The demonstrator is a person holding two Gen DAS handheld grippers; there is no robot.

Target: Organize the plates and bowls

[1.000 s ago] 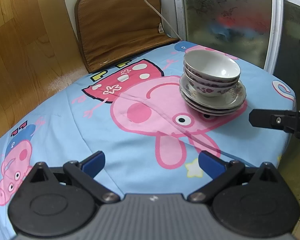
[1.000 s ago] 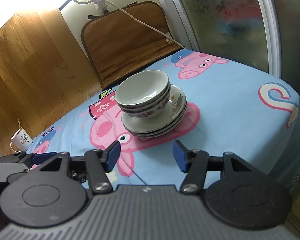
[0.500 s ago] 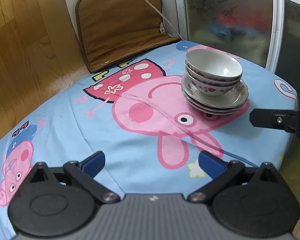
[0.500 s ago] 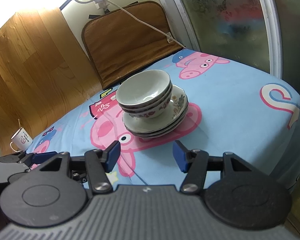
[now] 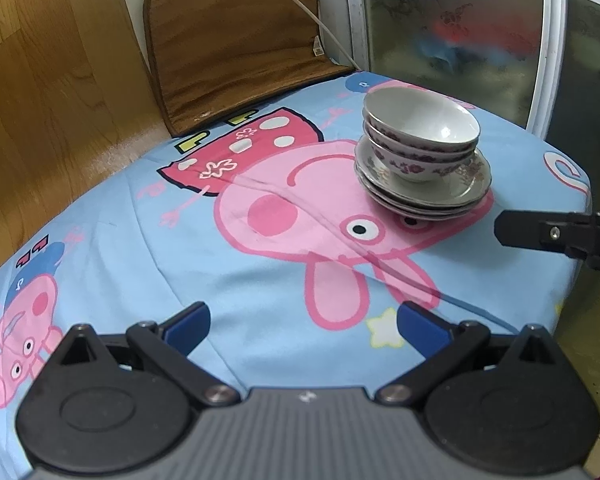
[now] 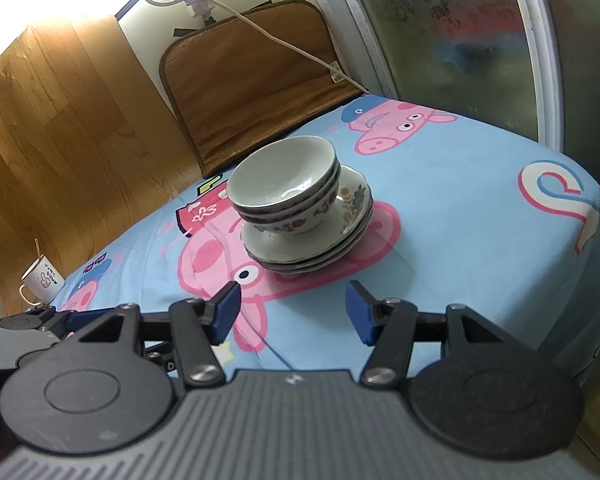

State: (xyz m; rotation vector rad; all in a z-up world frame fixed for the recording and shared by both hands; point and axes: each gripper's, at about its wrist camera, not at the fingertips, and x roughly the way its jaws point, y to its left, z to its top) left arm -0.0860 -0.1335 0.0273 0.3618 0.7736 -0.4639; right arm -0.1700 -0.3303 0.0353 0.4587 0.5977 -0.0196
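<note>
Top-left glare, fisheye-bent edges, sharp centre

Frosted glass door (image 5: 452,36) blurs red and blue shapes behind it beyond telling.

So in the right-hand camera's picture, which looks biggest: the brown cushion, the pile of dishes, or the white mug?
As they look in that view, largest to smallest:
1. Brown cushion
2. Pile of dishes
3. White mug

The mug sits off at the distorted edge, so its true size next to the bowls is unsure.
</note>
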